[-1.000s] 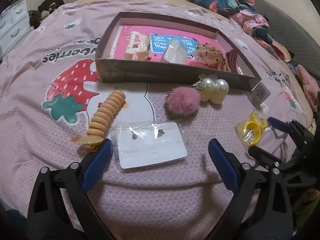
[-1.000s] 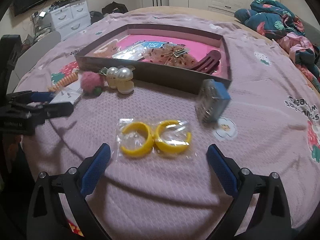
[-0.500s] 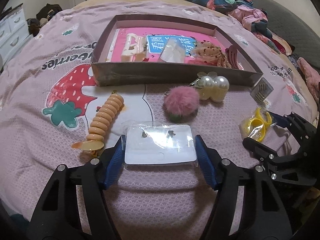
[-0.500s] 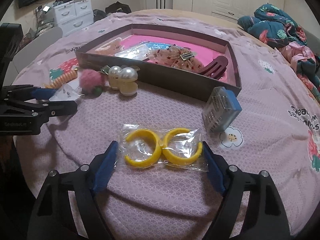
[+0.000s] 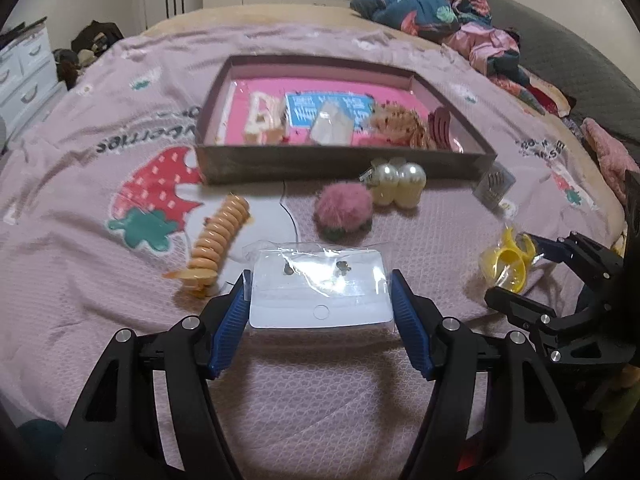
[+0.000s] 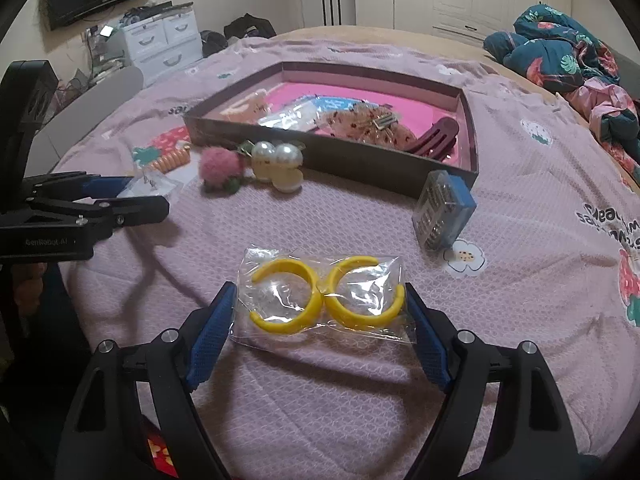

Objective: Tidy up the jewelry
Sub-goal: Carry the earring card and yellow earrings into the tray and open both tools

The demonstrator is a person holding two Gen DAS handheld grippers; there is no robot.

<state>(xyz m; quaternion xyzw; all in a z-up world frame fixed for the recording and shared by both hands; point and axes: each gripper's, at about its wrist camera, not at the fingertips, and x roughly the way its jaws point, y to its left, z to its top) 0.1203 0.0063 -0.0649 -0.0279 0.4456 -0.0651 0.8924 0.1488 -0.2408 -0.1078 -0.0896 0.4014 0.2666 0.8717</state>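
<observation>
In the left wrist view, the left gripper [image 5: 320, 300] is clamping its blue pads against both short edges of a clear packet of stud earrings [image 5: 320, 290] at lower centre; the studs themselves are too small to make out. In the right wrist view, the right gripper [image 6: 318, 320] is squeezing a clear bag of yellow hoop earrings [image 6: 324, 294] between its pads at lower centre; whether either packet is lifting off the pink bedspread [image 6: 520, 260] is hard to tell. The open brown box [image 5: 344, 168] is sitting at upper centre, its near wall hiding the lower parts of the clips and packets inside. Just in front of it are lying an orange spiral hair tie [image 5: 216, 240], a pink pompom [image 5: 344, 210], pearl ornaments [image 5: 398, 188] and a blue-backed case of pins [image 6: 444, 210]. The black gripper bodies are being cut off by the bottom edge.
</observation>
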